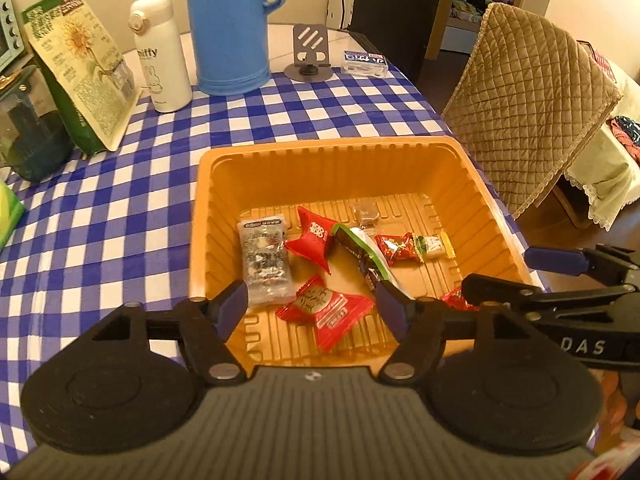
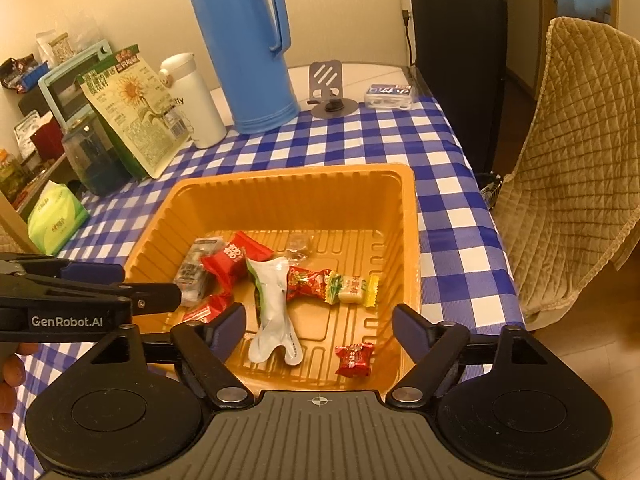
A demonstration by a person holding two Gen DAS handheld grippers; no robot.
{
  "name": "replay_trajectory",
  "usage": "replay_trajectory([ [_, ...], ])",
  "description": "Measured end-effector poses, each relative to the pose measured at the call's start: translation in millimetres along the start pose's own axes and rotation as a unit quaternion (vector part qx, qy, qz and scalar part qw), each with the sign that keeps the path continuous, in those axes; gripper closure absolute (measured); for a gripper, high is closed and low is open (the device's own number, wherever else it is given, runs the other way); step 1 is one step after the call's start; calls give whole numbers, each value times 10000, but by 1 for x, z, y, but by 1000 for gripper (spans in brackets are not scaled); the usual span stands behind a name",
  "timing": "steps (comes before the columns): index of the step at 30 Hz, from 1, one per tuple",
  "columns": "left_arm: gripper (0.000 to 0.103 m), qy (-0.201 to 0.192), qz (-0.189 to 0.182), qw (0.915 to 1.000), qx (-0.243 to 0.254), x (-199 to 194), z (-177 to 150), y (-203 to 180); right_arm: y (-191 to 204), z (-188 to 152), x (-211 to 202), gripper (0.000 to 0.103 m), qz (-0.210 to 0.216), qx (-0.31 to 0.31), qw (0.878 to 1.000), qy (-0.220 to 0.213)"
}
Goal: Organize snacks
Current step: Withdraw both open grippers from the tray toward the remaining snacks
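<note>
Your left gripper (image 1: pixel 312 304) and right gripper (image 2: pixel 320 330) both hang with jaws apart and empty above the orange tray (image 2: pixel 280 184), where the wrapped snacks (image 2: pixel 308 280) lie; beyond, a blue thermos (image 2: pixel 256 52) stands on the checkered tabletop (image 2: pixel 360 140).

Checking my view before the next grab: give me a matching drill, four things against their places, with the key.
1. blue thermos
2. yellow-ended candy
3. green tissue pack
4. quilted chair cover

a. inside the orange tray
b. off the table's right side
c. far end of the table, beside the white bottle
d. left of the tray

Pairs: 1-c, 2-a, 3-d, 4-b
</note>
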State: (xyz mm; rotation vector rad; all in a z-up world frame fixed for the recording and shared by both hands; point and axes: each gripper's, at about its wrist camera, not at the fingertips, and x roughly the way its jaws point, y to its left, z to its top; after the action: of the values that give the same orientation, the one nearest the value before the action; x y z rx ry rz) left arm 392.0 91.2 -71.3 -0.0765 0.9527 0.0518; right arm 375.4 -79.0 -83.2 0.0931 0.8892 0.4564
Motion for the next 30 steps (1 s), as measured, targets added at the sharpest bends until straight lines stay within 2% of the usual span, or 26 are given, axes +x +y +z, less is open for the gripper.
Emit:
replay_trajectory([
  [11,34,-189,-141,9994,-235,-57,-34,4,5,-22,-53,19,189,105,9996,-185],
  [20,34,-178,-228,9985,-454,-98,-86,-4,-1,-62,-97,18,161,316,9991,-242],
  [30,34,-22,-254,9985,-490,-128,-141,-23,-5,-115,-135,18,148,256,9995,-88],
])
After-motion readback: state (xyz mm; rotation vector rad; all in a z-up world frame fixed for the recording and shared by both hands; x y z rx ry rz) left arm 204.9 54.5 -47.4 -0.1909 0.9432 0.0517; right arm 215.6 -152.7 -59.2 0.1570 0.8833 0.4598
